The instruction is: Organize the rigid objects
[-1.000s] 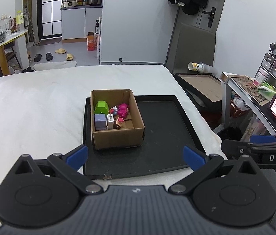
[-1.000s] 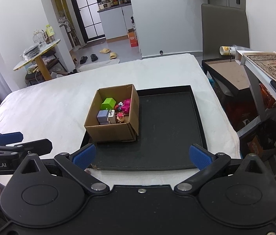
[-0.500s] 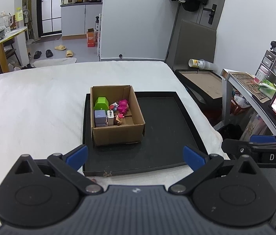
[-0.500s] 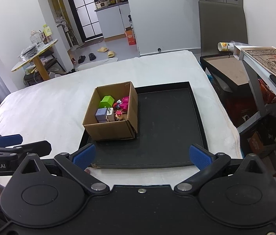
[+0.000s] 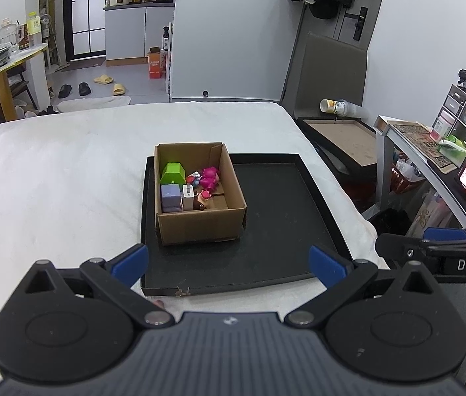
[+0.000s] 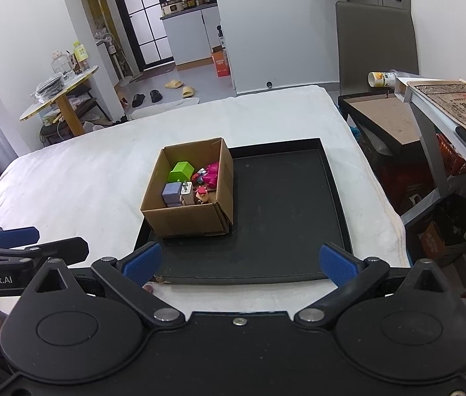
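Note:
A cardboard box (image 5: pixel 199 224) (image 6: pixel 183 219) stands in the left part of a black tray (image 5: pixel 282 204) (image 6: pixel 285 211) on the white bed. It holds a green block (image 5: pixel 173 172) (image 6: pixel 181 171), a lilac cube (image 5: pixel 170 195) (image 6: pixel 172 192), a white charger (image 5: pixel 188 195) and pink toy figures (image 5: pixel 209 178) (image 6: pixel 211 171). My left gripper (image 5: pixel 229 264) is open and empty, above the tray's near edge. My right gripper (image 6: pixel 237 262) is open and empty, also near that edge. Each gripper shows at the side of the other's view.
The white bed (image 5: pixel 51 178) spreads to the left. A dark side table (image 5: pixel 341 138) with a tipped cup (image 5: pixel 333 106) stands right of the bed. A grey desk (image 6: pixel 444 99) with clutter is at far right. A chair (image 6: pixel 376 39) stands behind.
Both grippers have drawn back and risen a little, so the tray and box look smaller and farther. The jaws stay open. Nothing in the box has moved.

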Tool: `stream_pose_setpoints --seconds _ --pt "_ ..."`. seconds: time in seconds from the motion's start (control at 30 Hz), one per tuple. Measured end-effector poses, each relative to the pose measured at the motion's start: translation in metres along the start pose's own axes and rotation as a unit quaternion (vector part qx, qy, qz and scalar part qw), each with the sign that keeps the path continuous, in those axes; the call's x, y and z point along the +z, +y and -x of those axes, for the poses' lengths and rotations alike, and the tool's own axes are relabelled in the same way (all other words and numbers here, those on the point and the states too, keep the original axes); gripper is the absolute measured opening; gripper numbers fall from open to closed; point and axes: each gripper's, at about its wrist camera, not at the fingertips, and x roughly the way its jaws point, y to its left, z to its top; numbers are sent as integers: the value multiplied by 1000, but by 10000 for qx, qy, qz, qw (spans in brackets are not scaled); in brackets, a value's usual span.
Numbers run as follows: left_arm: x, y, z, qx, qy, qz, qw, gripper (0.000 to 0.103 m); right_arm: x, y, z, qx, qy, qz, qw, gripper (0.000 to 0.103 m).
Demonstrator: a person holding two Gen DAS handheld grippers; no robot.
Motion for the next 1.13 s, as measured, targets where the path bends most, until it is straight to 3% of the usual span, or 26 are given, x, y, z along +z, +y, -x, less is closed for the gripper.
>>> stream_pose_setpoints --seconds 1.13 --pt "-2 -1 0 61 -38 -12 10000 103 -2 2 0 -14 37 8 10000 103"
